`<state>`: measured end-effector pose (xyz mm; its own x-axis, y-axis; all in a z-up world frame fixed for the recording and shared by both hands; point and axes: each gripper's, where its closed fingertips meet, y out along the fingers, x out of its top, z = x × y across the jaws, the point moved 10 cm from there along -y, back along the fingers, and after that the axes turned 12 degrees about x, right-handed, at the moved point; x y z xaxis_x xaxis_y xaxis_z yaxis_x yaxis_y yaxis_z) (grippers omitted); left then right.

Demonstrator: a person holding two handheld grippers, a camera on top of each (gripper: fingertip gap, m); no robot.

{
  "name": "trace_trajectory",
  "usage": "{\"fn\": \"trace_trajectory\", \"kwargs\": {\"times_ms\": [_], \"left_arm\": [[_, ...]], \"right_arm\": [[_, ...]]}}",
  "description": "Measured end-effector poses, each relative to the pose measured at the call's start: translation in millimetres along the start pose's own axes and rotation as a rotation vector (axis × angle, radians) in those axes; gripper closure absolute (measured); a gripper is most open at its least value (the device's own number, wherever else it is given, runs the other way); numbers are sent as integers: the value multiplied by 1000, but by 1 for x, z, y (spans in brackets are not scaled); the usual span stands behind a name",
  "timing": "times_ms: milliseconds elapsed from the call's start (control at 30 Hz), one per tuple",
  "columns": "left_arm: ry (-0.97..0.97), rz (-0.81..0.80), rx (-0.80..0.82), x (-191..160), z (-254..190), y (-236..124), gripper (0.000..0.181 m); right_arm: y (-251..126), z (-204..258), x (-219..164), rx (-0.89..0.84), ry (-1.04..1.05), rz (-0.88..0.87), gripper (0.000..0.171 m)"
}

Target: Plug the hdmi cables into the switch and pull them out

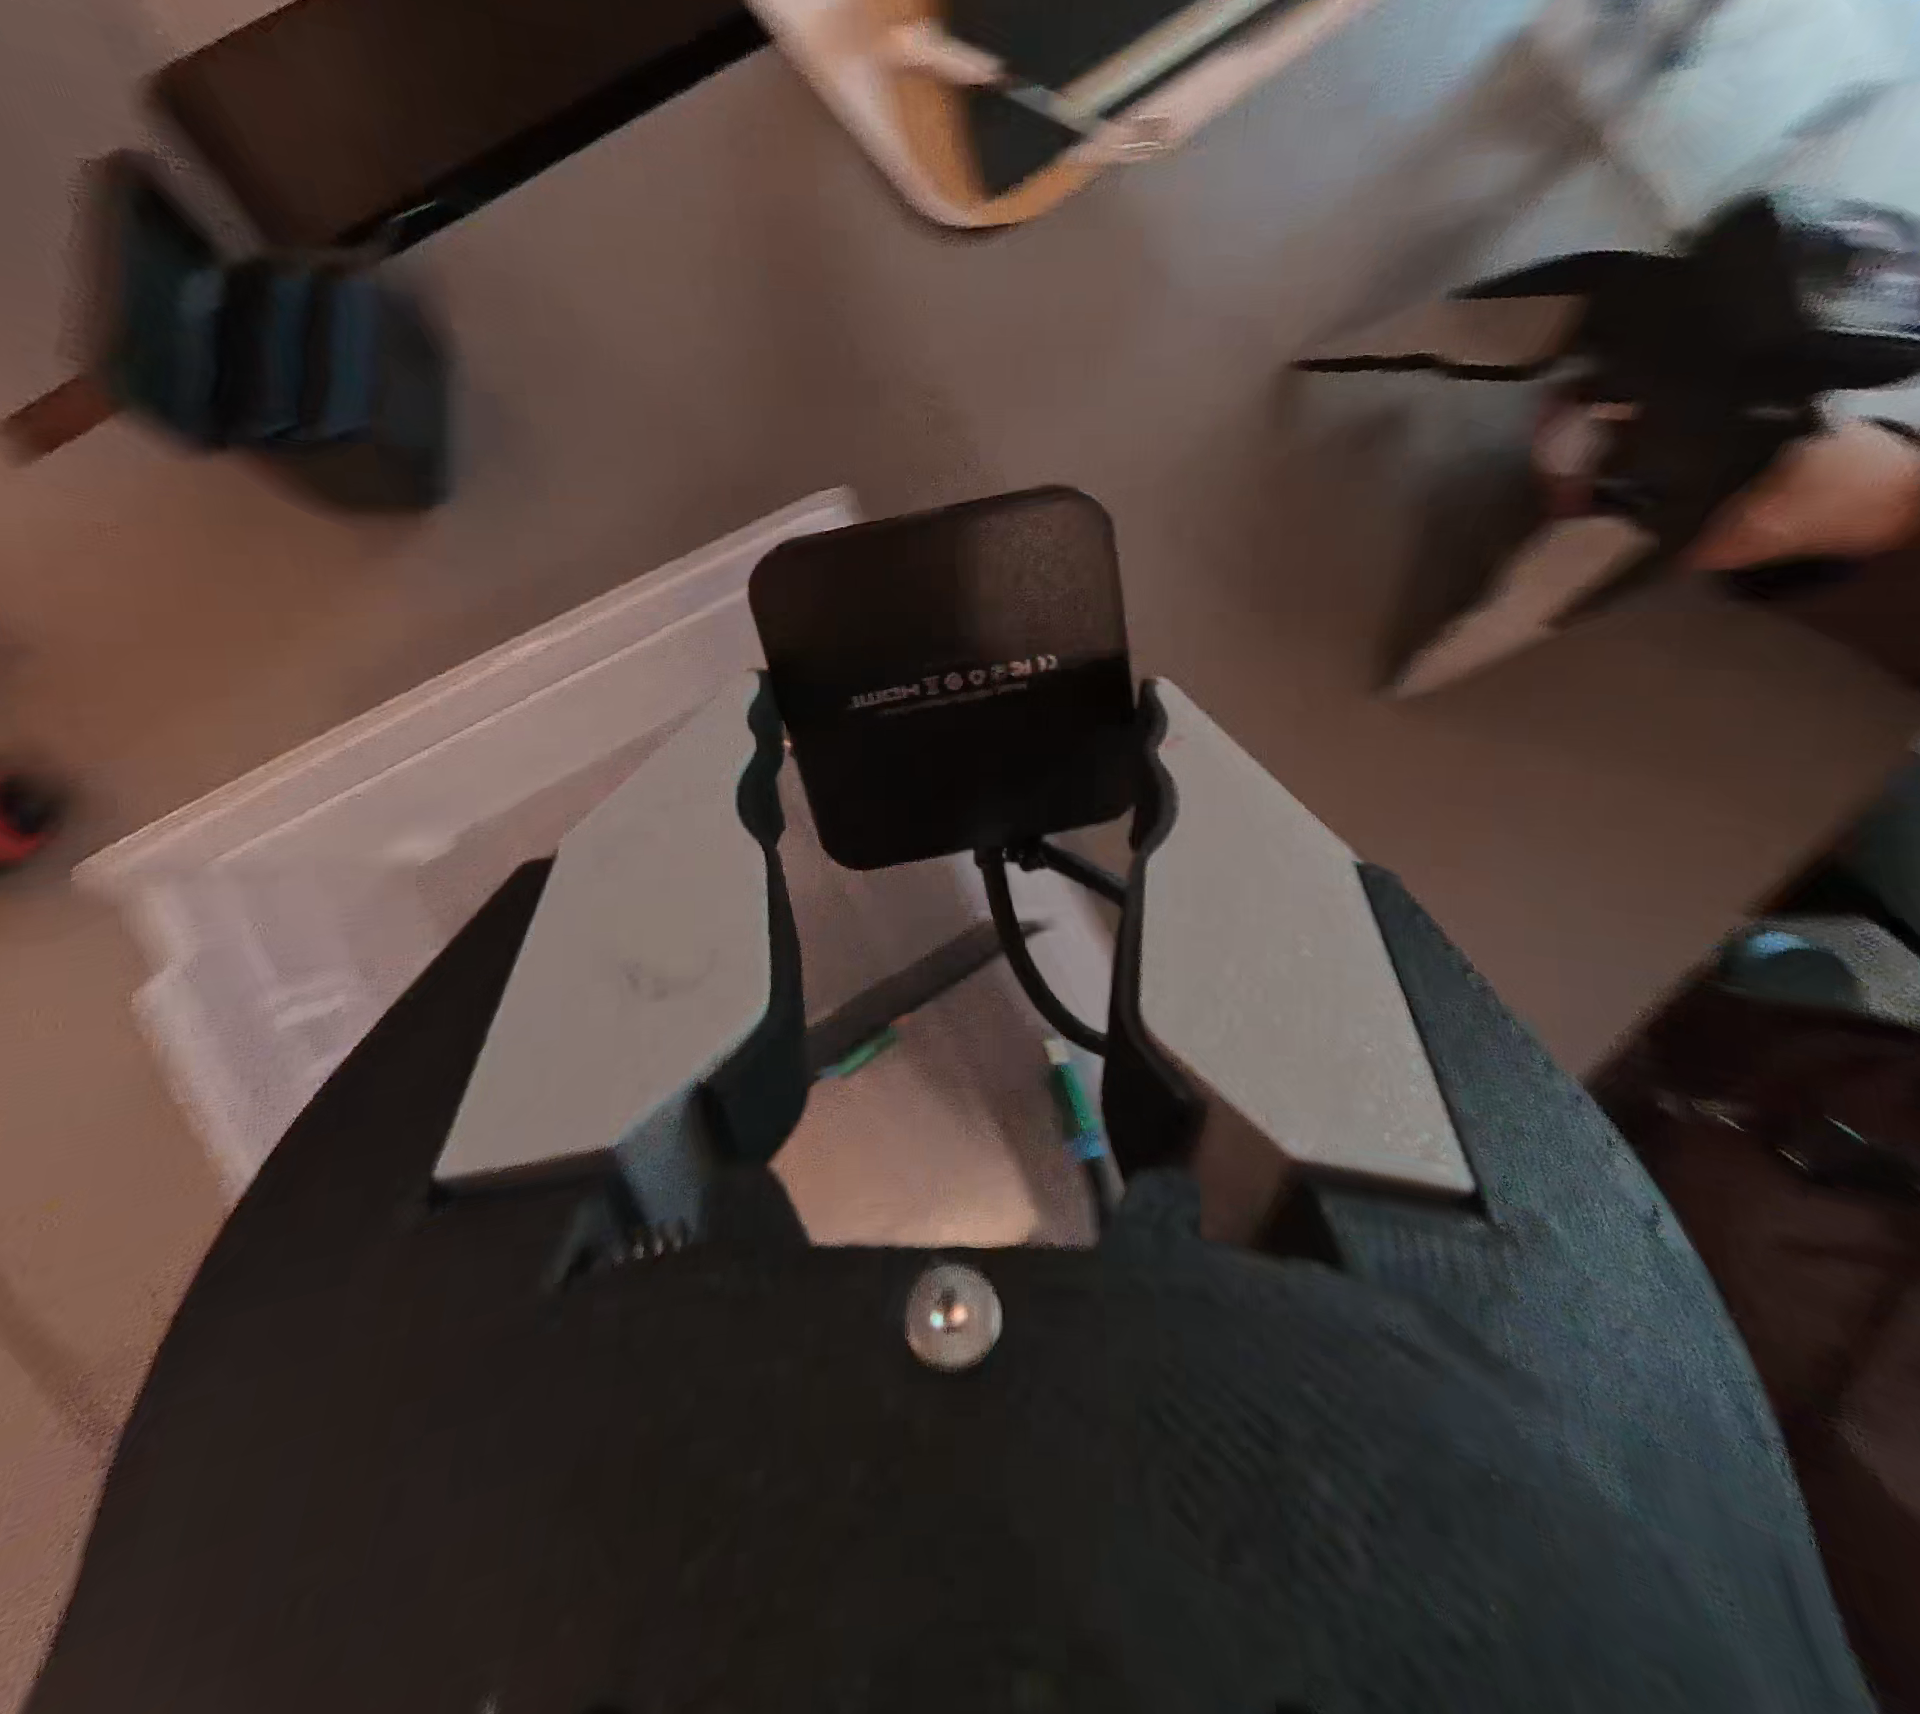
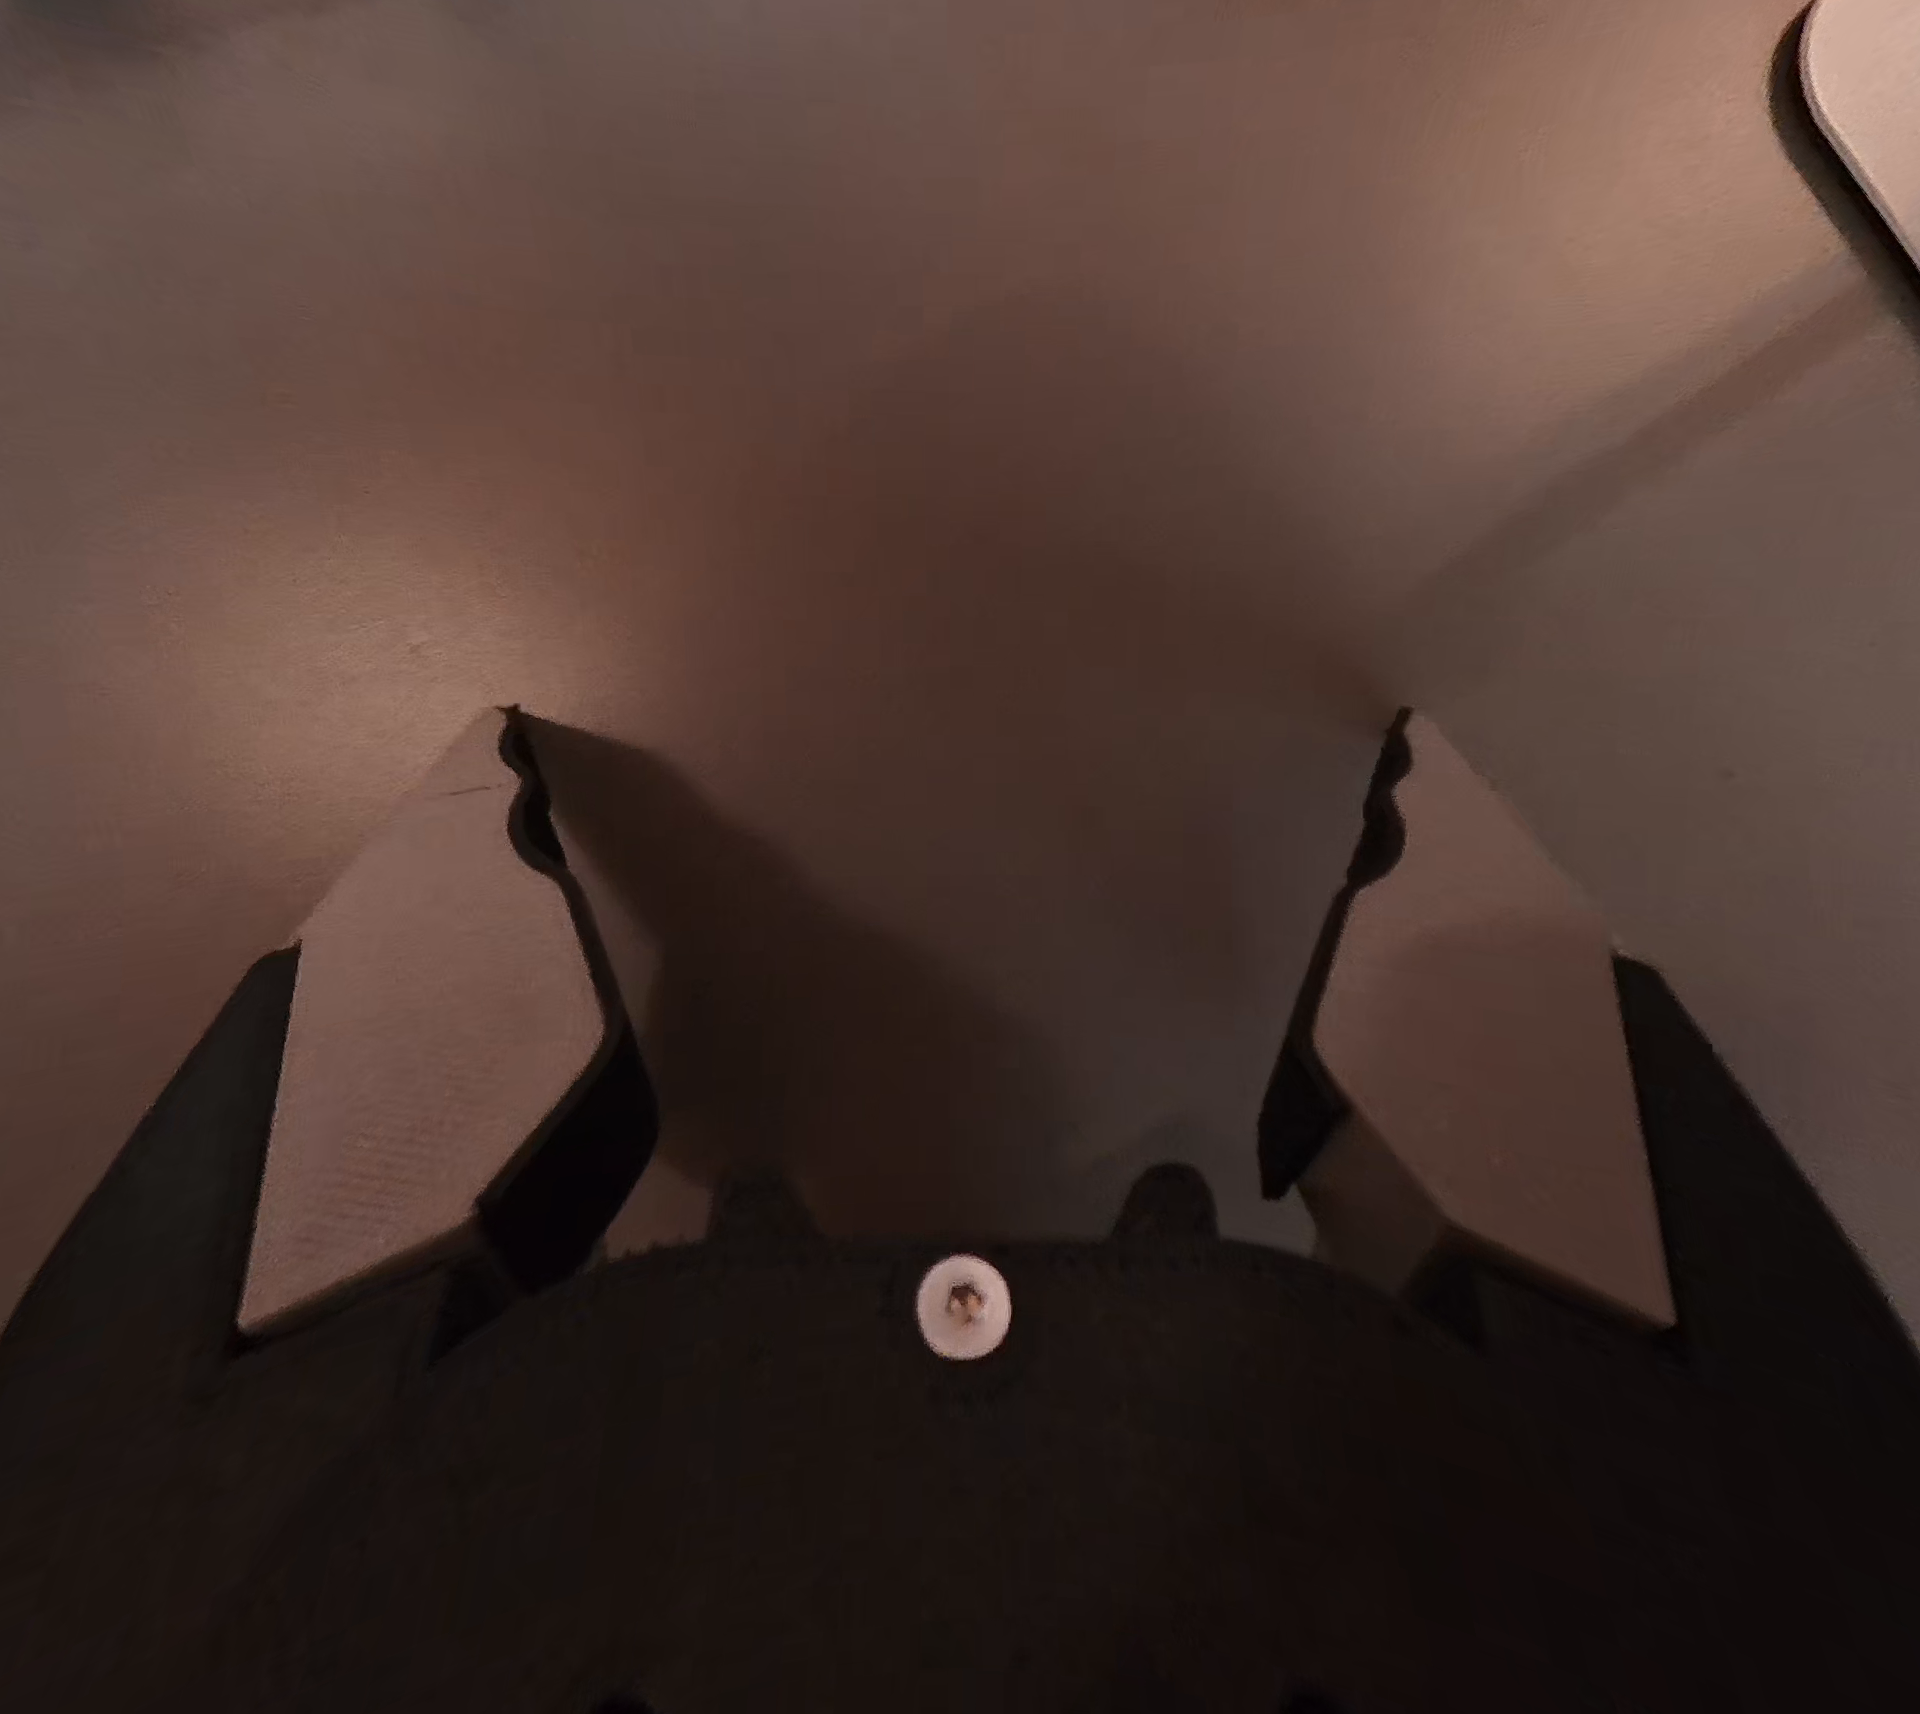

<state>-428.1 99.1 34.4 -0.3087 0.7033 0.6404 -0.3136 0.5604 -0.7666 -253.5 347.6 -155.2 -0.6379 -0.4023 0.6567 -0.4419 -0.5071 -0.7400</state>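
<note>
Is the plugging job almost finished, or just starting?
Just starting, it seems. Done: the left gripper has picked up the black switch, its fingers squeezing both sides. A thin black cable hangs from the switch; where it leads is hidden. In hand: the right gripper is open and empty over the bare table. Left: grabbing an HDMI cable, plugging, pulling.

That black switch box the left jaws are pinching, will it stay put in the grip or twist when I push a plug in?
The switch looks like a small smooth plastic box, probably light and rigid. The left gripper pinches only its lower side edges, so a plug push could pivot it. The thin black cable hanging from its near edge looks floppy and may tug slightly.
</note>
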Motion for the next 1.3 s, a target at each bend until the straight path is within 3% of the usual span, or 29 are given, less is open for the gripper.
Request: {"fn": "trace_trajectory", "kwargs": {"times_ms": [33, 100, 133, 333, 600, 700, 800, 833, 967, 1200, 1300], "left_arm": [[27, -16, -75, 2, -18, -2, 115], [87, -29, -262, 1, -54, -6, 115], [121, -14, -345, -1, -70, -7, 115], [200, 216, -631, -21, -124, 14, 115], [282, 395, -764, -40, -165, 63, 115], [273, 417, -830, -43, -175, 74, 116], [273, 460, -807, -47, -179, 85, 118], [246, 448, -785, -46, -178, 88, 119], [167, 344, -705, -36, -161, 83, 118], [94, 66, -407, -29, -118, 27, 117], [82, -48, -334, -39, -104, -6, 114]], "right_arm": [[-2, 3, 0, 13, -10, 10, 29], [-7, 13, 4, 84, -76, -1, 64], [-13, 19, 7, 97, -122, -38, 73], [-57, 71, 25, 140, -490, -368, 90], [-67, 112, 25, 190, -672, -446, 109], [-61, 121, 21, 179, -763, -383, 146], [-54, 123, 20, 167, -785, -292, 152], [-53, 121, 20, 171, -772, -283, 161], [-53, 101, 21, 265, -617, -289, 161], [-48, 57, 14, 354, -388, -330, 161], [-36, 44, 8, 379, -321, -258, 161]]}}
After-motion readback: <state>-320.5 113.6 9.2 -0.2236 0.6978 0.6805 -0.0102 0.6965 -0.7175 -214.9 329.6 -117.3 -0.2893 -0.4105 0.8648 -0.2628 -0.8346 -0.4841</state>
